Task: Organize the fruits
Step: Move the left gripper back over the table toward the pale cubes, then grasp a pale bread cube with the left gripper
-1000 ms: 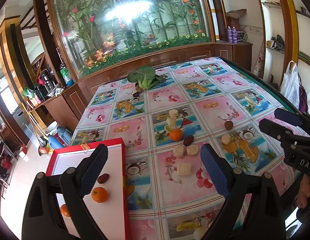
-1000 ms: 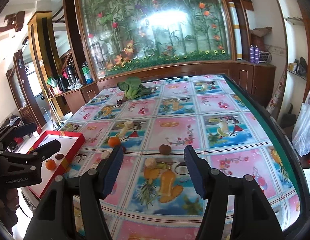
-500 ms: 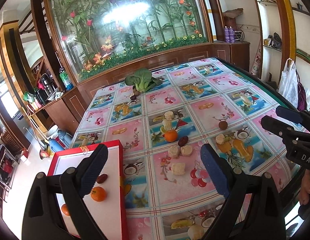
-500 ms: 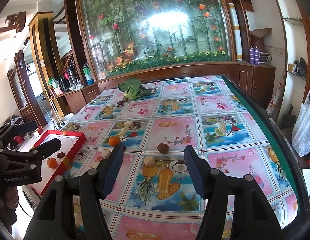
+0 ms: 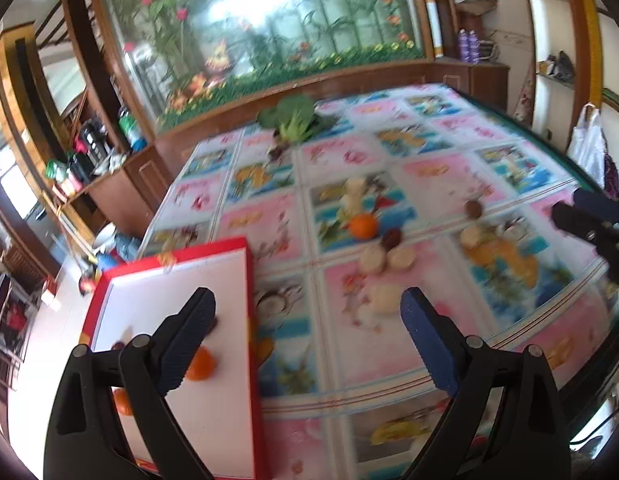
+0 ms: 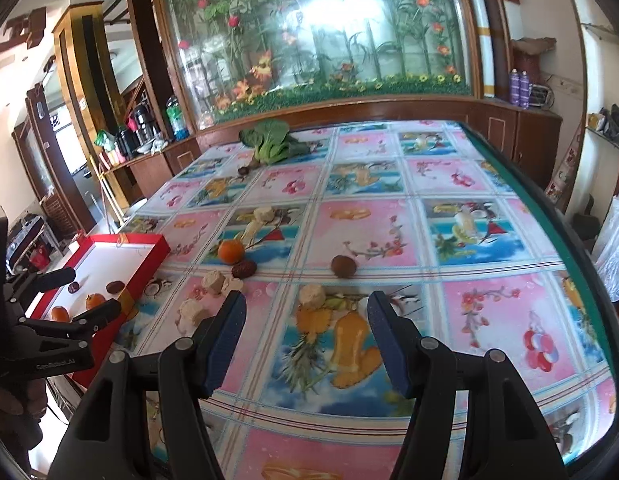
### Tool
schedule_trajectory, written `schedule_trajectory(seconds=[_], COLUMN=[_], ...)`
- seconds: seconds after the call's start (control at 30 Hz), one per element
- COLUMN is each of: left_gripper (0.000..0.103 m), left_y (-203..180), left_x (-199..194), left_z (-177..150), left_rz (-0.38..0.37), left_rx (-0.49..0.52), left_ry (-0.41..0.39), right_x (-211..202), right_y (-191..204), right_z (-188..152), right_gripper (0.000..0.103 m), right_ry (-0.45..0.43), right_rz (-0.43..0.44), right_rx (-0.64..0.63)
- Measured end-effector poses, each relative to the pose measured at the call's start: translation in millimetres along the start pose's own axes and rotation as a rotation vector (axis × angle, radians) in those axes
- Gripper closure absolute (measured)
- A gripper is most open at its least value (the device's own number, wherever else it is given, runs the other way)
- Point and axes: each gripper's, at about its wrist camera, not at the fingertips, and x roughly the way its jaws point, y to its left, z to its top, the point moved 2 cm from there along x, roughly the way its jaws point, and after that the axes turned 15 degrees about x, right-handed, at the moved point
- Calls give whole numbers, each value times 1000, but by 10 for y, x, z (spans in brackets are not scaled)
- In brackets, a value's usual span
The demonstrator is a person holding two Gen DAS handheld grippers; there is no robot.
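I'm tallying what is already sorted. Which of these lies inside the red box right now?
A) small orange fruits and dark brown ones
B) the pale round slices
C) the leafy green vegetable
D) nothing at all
A: the right wrist view shows two orange fruits and dark brown ones on the white floor of the red box.

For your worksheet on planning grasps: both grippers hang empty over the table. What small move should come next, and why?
Probably ease the open left gripper toward the round orange fruit on the patterned tablecloth; two oranges already lie in the red-rimmed white box.
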Motion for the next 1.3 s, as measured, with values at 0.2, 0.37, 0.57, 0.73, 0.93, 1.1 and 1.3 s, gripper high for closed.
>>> schedule_trajectory(seconds=[0.2,0.37,0.57,0.73,0.93,1.1,1.3], left_gripper=[9,9,9,9,9,9,9], left_y=[242,251,151,147,157,115,-51], left_x=[280,360,410,464,476,481,521], left_z=[-326,-337,-295,-291,-279,-241,-83], left_rz=[9,-22,-82,-97,-107,-133,-212], left_rx=[-60,-65,-29,-37,-42,-35,-12], left_ry=[98,102,94,104,108,105,99], right_x=[381,584,916,1177,1262,1194,1002], right_y=[343,533,537,626,713,526,68], right_z=[-108,-208,-115,-68,-121,-64,86], right_gripper=[40,40,40,54,78,78,78], right_ry=[113,178,233,290,284,279,232], right_rz=[23,40,-1,3,-38,-14,51], right_rx=[-79,-131,-116,-121,-185,-126,39])
